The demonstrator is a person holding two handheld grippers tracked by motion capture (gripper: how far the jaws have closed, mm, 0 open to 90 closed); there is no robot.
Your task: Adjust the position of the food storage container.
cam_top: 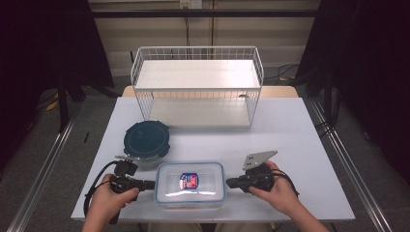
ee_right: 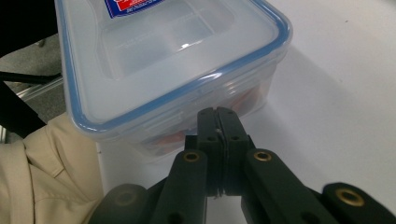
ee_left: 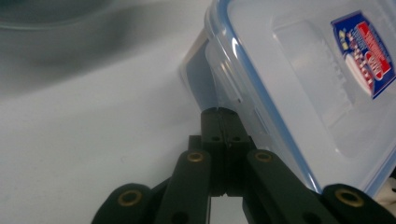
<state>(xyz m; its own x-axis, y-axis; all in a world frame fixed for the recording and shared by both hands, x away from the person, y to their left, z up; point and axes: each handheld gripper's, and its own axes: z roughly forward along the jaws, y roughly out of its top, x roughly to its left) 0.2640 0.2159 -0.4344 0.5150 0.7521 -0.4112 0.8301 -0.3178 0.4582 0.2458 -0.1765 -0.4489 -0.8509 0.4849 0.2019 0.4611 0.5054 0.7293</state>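
Note:
A clear rectangular container (cam_top: 205,189) with a blue-sealed lid and a red and blue label sits near the table's front edge. My left gripper (cam_top: 153,184) lies level at its left end, jaws shut together. In the left gripper view the tips (ee_left: 218,111) press against the side flap of the container (ee_left: 303,70). My right gripper (cam_top: 228,182) lies level at the right end, also shut with nothing between its jaws. In the right gripper view its tips (ee_right: 217,111) touch the end wall just under the lid of the container (ee_right: 163,60).
A round dark teal lidded container (cam_top: 146,139) stands just behind the left gripper. A white wire basket shelf (cam_top: 198,49) spans the back of the white table (cam_top: 290,145). Beige clothing (ee_right: 46,177) shows past the table's front edge.

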